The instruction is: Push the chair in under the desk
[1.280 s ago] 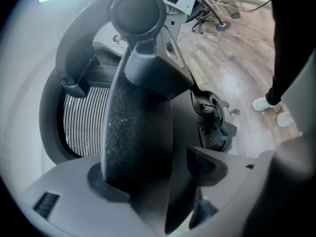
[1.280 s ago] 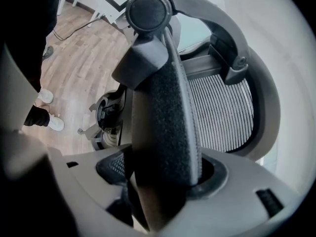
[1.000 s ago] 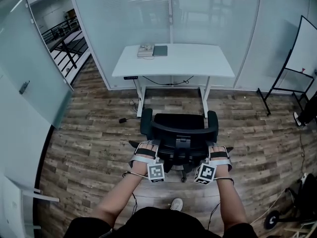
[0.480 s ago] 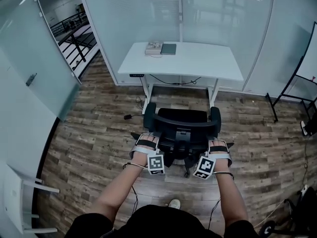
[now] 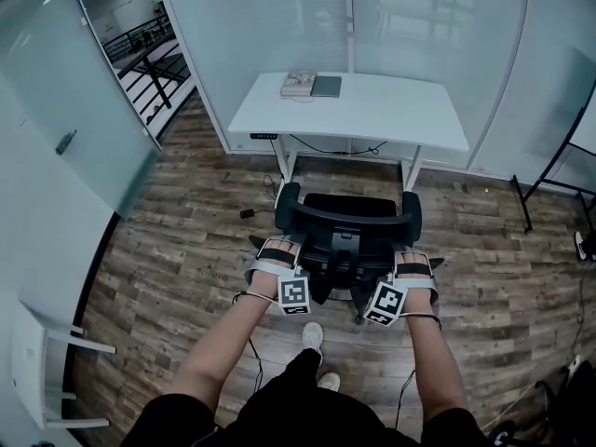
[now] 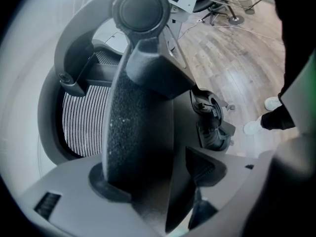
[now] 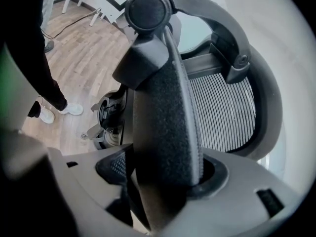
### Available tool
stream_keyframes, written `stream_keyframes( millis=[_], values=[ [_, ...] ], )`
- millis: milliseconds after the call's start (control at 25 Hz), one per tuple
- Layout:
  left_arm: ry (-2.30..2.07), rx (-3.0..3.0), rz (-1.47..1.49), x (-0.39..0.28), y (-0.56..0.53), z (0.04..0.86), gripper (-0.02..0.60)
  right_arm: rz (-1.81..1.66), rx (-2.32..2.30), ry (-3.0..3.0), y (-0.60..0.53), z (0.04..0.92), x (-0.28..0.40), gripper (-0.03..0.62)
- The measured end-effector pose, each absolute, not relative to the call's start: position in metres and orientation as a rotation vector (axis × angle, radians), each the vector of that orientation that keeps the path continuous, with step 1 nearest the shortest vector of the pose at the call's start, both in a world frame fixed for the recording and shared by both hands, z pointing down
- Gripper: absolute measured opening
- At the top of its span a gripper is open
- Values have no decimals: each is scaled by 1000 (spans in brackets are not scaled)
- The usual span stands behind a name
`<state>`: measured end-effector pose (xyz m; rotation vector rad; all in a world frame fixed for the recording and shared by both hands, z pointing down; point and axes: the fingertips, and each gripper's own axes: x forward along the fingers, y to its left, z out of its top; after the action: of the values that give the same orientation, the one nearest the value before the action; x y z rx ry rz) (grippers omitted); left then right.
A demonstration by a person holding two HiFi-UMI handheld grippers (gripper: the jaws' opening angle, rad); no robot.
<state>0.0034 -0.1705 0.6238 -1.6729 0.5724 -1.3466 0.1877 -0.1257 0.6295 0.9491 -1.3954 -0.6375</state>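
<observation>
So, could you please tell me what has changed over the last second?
The office chair has rolled closer to the white desk, pushed by the left gripper and right gripper, and the person has stepped after it. Both grippers stay clamped on its back; the desk itself has not moved.

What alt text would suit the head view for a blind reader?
From above, a person's left gripper and right gripper grip the back of a black office chair facing a white desk, not yet under it. A dark notebook and a pale flat item lie at the desk's far edge, by a glass wall.
</observation>
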Motion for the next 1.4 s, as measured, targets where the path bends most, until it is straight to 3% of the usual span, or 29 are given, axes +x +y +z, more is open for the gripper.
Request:
stream_keyframes(
  millis=[800, 960, 1400],
  values=[
    [599, -1654, -1310, 8, -265, 622, 346, -611, 925, -1396, -215, 635, 192, 302],
    [601, -1644, -1308, 9, -289, 620, 298, -607, 927, -1397, -237, 637, 193, 308],
    [571, -1651, -1325, 14, -354, 625, 310, -578, 920, -1400, -301, 641, 198, 298]
  ],
)
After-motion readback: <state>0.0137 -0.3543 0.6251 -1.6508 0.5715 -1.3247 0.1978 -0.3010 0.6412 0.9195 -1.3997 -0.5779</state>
